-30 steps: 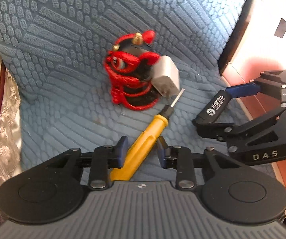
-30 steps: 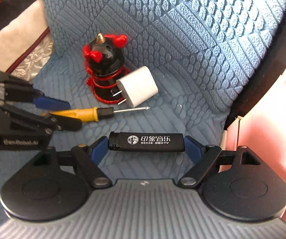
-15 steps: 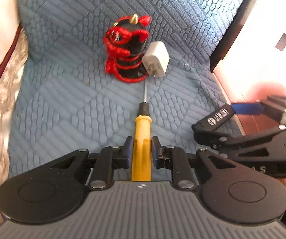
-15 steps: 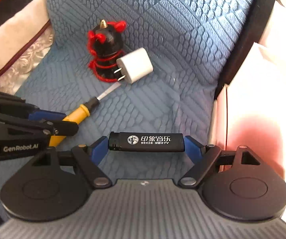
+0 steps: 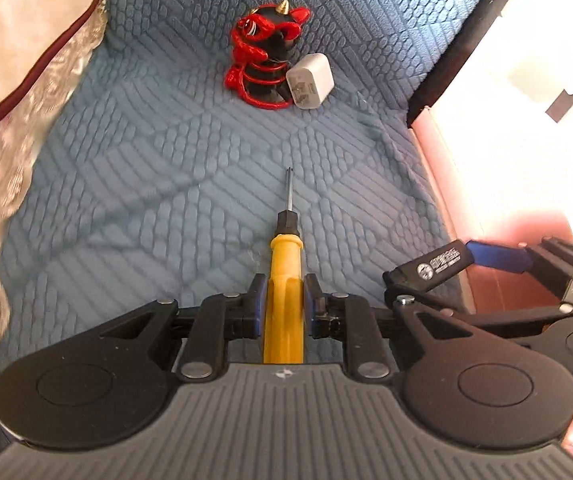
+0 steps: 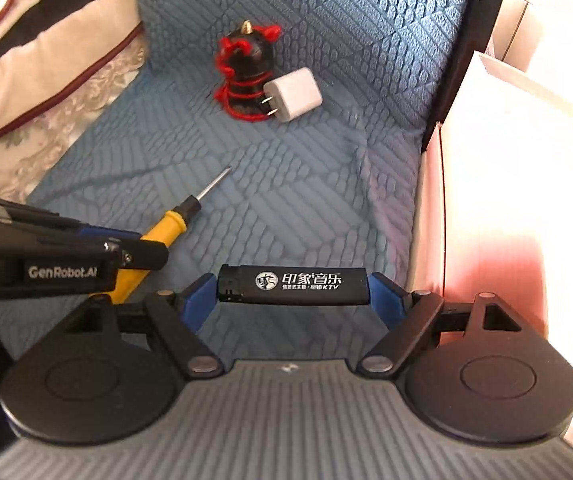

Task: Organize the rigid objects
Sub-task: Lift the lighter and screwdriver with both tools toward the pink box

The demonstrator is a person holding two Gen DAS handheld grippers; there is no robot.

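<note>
Left wrist view: your left claw (image 5: pixel 283 306) is clamped snug on the yellow screwdriver (image 5: pixel 284 280) handle at lower centre, shaft pointing up the frame over the blue cushion (image 5: pixel 146 168). I'd say keep it level and squeeze steady, since that smooth round handle could roll in the pads. Up top centre sits the red-and-black figurine (image 5: pixel 264 64) with the white charger (image 5: pixel 311 81) touching its right side; steer clear of both. The right claw crowds in from the lower right, so give it room.

Right wrist view: your right claw (image 6: pixel 293 294) is spread wide, pinching the black lighter (image 6: pixel 293 285) end to end at centre. That's a shaky hold, so move slow. The pale box (image 6: pixel 498 200) fills the right edge, probably the drop spot. A pillow (image 6: pixel 42 60) sits upper left.
</note>
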